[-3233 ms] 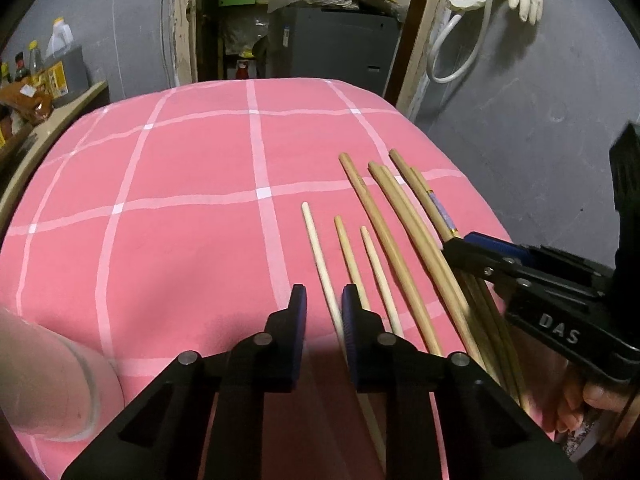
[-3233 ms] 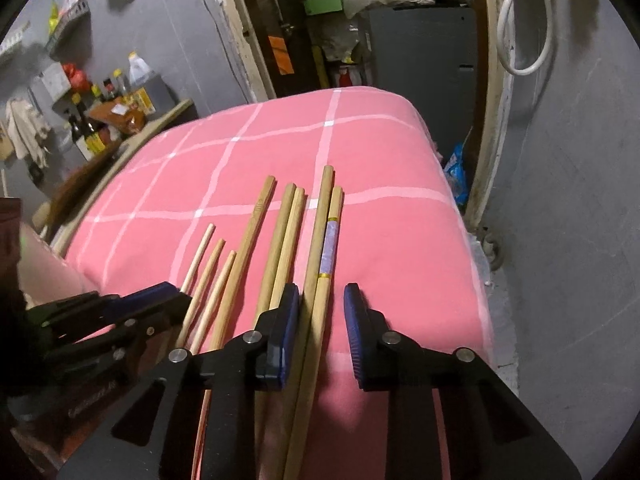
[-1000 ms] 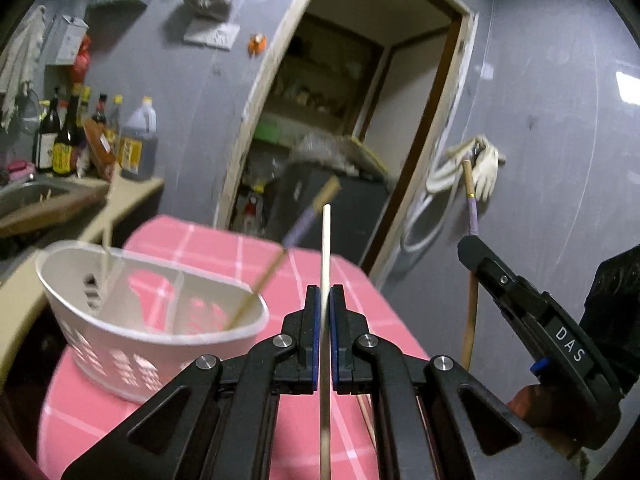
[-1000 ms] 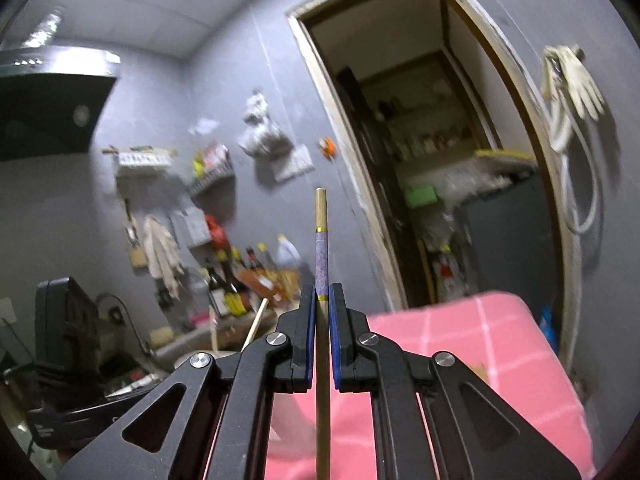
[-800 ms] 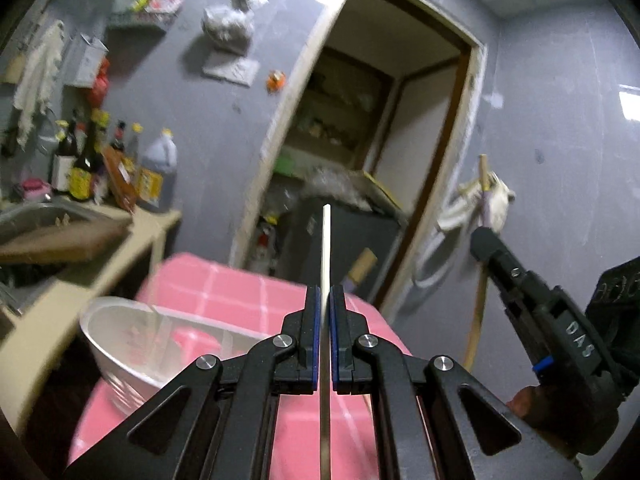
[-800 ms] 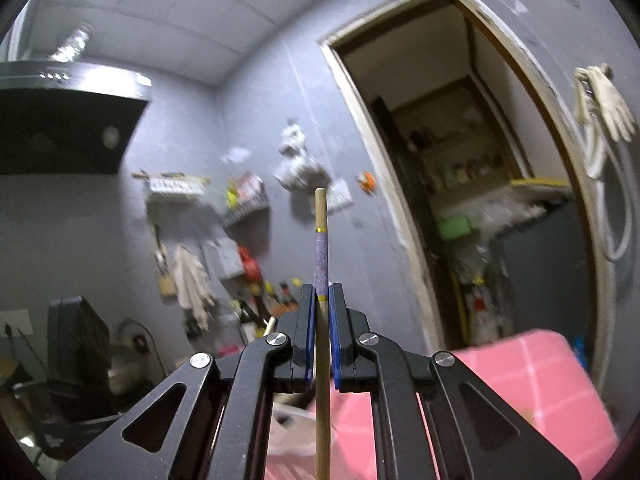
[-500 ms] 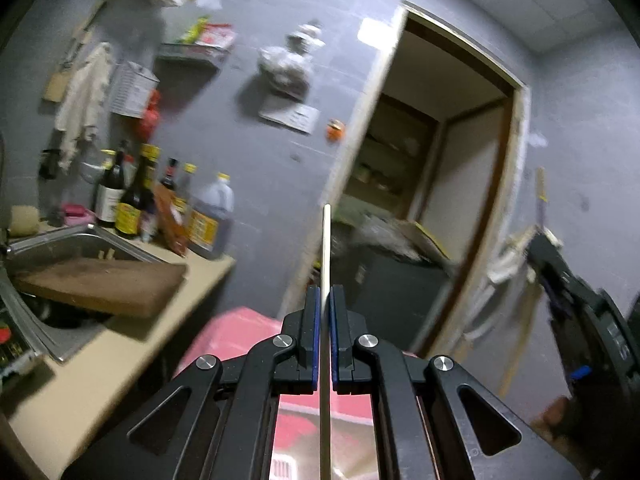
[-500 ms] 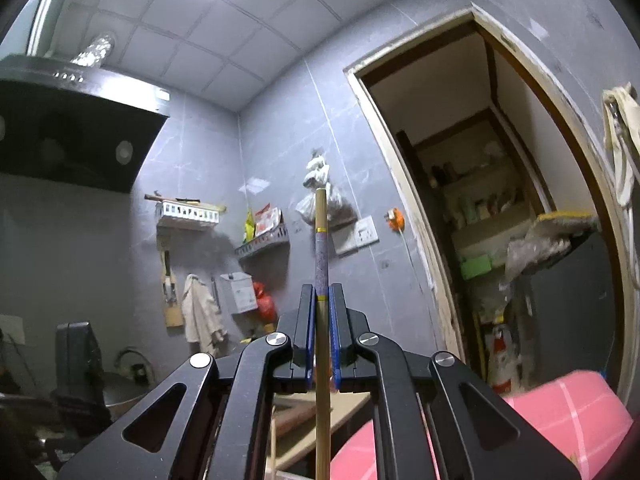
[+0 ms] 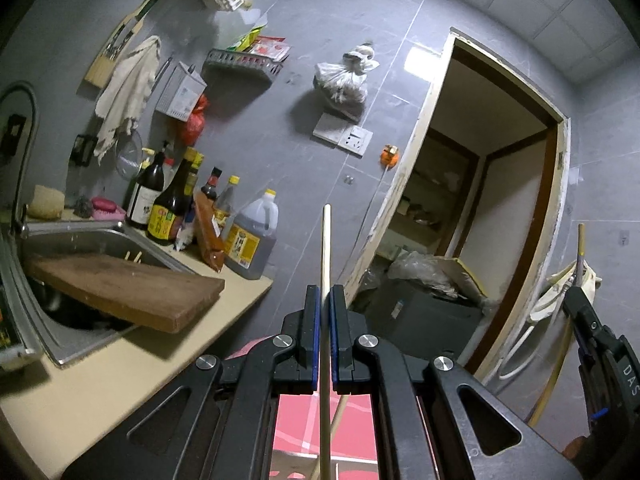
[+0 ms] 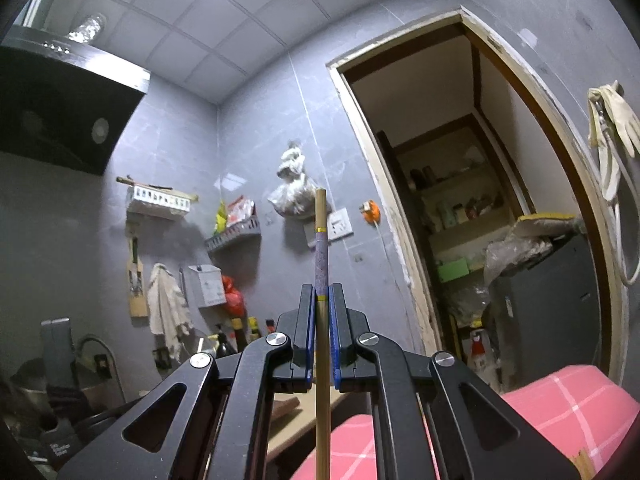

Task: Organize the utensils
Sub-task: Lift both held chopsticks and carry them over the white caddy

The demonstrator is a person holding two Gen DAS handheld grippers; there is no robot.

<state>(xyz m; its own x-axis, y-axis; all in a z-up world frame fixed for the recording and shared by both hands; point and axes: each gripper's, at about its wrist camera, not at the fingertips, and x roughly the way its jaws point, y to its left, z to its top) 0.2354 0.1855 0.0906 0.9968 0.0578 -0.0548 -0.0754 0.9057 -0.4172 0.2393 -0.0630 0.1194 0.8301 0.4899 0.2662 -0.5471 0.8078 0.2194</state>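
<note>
Left wrist view: a thin chopstick [image 9: 325,264] is being pinched upright by the left gripper [image 9: 325,336], above and right of the sink [image 9: 80,240].
Right wrist view: a thicker chopstick with a purple band [image 10: 321,256] is being pinched by the right gripper [image 10: 321,336]; seen from the sink, it is being held far to the right, by the doorway [image 9: 496,216].
Grip state: both pairs of jaws are being pressed tight on their sticks, no gap showing.
Step in hand, as judged: both chopsticks are being carried toward wherever utensils are being collected.
Doing it well: the pinch should be kept firm, since each stick is being held near its middle and could pivot; the tips should be steered clear of the cutting board [image 9: 124,288] lying across the sink and of the bottles [image 9: 172,208] behind it.
Hidden: the receiving container is being shown in neither view.
Cut off: the lower ends of both sticks are being lost at the frame edge, over the pink cloth [image 10: 568,400].
Hard to make out: two small sticks in the sink.
</note>
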